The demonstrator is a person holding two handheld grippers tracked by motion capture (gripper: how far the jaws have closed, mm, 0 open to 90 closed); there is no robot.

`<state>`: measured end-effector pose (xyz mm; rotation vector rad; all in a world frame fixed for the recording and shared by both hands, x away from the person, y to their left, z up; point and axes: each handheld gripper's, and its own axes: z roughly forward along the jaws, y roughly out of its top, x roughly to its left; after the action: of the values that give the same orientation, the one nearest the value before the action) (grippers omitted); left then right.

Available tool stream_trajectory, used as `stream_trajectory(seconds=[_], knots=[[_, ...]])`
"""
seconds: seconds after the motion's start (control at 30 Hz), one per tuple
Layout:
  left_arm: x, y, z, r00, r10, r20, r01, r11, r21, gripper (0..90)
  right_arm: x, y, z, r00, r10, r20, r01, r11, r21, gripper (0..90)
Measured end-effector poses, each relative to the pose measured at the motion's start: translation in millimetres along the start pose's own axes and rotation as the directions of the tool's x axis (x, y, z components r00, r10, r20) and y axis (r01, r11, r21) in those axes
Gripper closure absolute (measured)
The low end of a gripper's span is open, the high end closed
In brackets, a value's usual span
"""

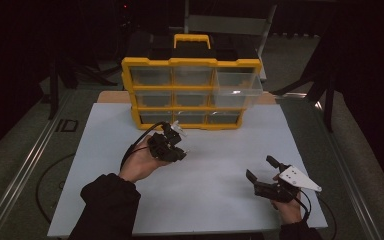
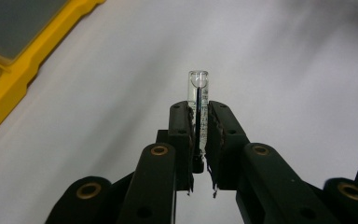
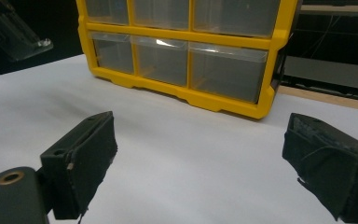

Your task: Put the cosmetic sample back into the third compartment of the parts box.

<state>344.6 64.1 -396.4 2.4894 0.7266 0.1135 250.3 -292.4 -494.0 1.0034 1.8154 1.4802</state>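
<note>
Left gripper pinches a clear glass tube (slim, round-tipped).

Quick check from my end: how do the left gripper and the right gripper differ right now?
The left gripper is shut on a clear vial; the right gripper is open with nothing between its jaws. The left gripper is close to the yellow drawer organizer; the right gripper sits farther back, nearer the white table's front edge. Both have black jaws.

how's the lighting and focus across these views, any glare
High view: dim, dark surroundings, soft detail, white table brightest. Left gripper view: the clear tube is sharp, the yellow organizer blurred. Right gripper view: glare streak on a drawer front, near pads soft.
</note>
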Motion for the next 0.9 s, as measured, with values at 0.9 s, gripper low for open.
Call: stream_trajectory(seconds=[0.9], knots=[[8.0, 10.5, -19.5, 0.9979, 0.061, 0.02, -0.059, 0.9941, -0.091, 81.0, -0.2, 0.2, -0.3, 1.0, 0.001, -0.002, -0.001, 1.0, -0.003, 9.5]])
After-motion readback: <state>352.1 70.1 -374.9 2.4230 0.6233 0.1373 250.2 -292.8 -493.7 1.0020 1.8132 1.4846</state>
